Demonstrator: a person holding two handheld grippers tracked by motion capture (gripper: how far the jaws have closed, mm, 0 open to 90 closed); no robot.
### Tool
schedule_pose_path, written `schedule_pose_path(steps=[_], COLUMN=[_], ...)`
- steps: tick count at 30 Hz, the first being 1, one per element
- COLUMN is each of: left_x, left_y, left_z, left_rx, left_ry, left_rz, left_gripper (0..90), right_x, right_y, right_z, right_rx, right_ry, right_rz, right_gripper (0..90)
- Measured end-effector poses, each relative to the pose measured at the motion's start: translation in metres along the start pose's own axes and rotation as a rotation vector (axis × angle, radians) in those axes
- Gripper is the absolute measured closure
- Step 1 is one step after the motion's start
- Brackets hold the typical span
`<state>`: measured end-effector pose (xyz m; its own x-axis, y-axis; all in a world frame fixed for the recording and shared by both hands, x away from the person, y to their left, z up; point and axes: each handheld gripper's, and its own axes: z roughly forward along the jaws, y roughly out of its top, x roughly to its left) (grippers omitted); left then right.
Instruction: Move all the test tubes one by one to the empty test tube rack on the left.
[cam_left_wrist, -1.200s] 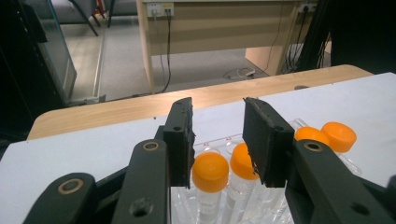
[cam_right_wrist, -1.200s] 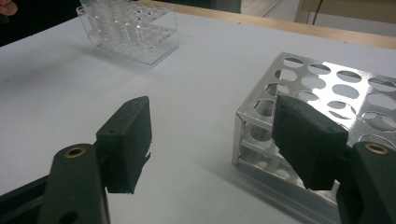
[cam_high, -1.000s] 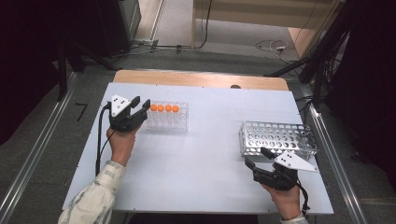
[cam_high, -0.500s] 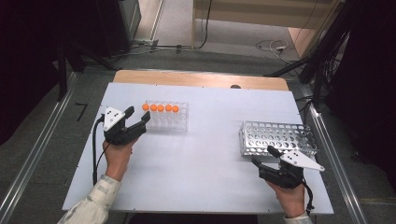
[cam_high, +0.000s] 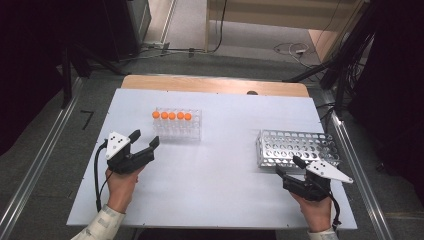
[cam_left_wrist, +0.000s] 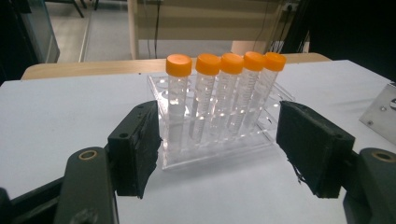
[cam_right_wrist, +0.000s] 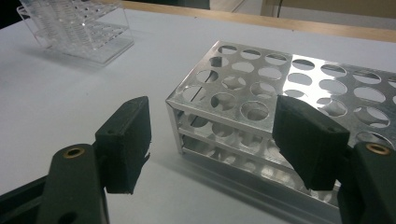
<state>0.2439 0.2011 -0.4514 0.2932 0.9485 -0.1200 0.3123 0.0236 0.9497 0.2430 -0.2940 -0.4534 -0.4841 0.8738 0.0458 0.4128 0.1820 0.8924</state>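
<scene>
Though my left tongs (cam_high: 144, 140) hang slack with nothing between the pads, they have just been opening — the jaws now stand wide apart, and I see the clear rack (cam_left_wrist: 219, 140) framed between them in the left gripper view. That rack (cam_high: 178, 125) sits toward the far left part of the tabletop (cam_high: 220, 200), a little in from the far edge, with five orange-capped tubes (cam_high: 171, 116) upright in a single row along its far side. From my left tongs it lies just ahead and slightly to the right, near but not touching. The row of tubes (cam_left_wrist: 226, 93) runs crosswise to my jaws, so the nearest tube (cam_left_wrist: 178, 100), at the left end of the row, is the one I judge easiest to come down on; each tube's long axis is vertical, which I think calls for a grip from the side, below the cap.

My right tongs (cam_high: 286, 167) are loose too, jaws parted and empty, resting near the front right corner of the tabletop just beside the near edge of the metal rack (cam_high: 296, 149). In the right gripper view that metal rack (cam_right_wrist: 261, 102) shows its round holes all vacant. The left hand (cam_high: 120, 182) is plainly the nearer one to the tubes — the right hand (cam_high: 315, 212) is well apart from them.
</scene>
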Motion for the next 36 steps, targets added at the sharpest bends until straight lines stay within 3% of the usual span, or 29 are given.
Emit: schedule_pose_path(steps=[20, 36], left_x=[0.003, 0.028], left_y=[-0.036, -0.051], left_z=[-0.044, -0.065], left_rx=[0.051, 0.07], left_ry=[0.035, 0.129], left_rz=[0.042, 0.01], left_gripper=[25.3, 24.3], right_x=[-0.022, -0.045], right_y=[-0.014, -0.032], right_z=[-0.017, -0.034], right_rx=[0.004, 0.015], right_ry=[-0.072, -0.145], right_rz=[0.033, 0.088], right_gripper=[25.6, 24.4])
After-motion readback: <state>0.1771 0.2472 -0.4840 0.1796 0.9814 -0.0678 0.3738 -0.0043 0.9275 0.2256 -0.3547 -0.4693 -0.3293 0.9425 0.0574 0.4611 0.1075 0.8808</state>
